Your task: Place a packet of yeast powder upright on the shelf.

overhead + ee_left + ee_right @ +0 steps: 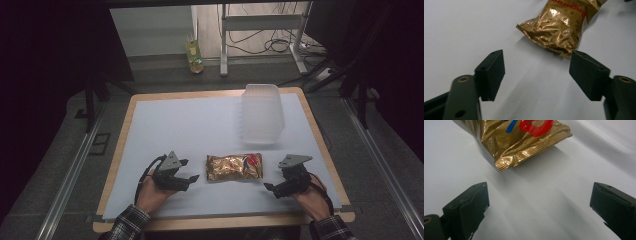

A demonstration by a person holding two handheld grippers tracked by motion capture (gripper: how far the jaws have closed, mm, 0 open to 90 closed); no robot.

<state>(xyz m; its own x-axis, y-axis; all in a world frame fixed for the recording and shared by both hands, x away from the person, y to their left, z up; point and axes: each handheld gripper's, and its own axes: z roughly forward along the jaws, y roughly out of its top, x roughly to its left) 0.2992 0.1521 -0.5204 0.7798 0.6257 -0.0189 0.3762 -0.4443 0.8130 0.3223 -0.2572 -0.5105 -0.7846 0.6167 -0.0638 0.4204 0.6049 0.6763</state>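
Lay flat near the table's (150, 107) front edge: gold snack bag (234, 166), long axis running gripper to gripper. Flanked by left gripper (189, 170) and right gripper (270, 188), both spread, empty, aimed at bag ends; left seemingly slightly nearer.

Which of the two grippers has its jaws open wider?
The right gripper: its jaws stand far apart in its own view, while the left gripper has its jaws set closer together. Both point at the gold snack bag, neither touching it.
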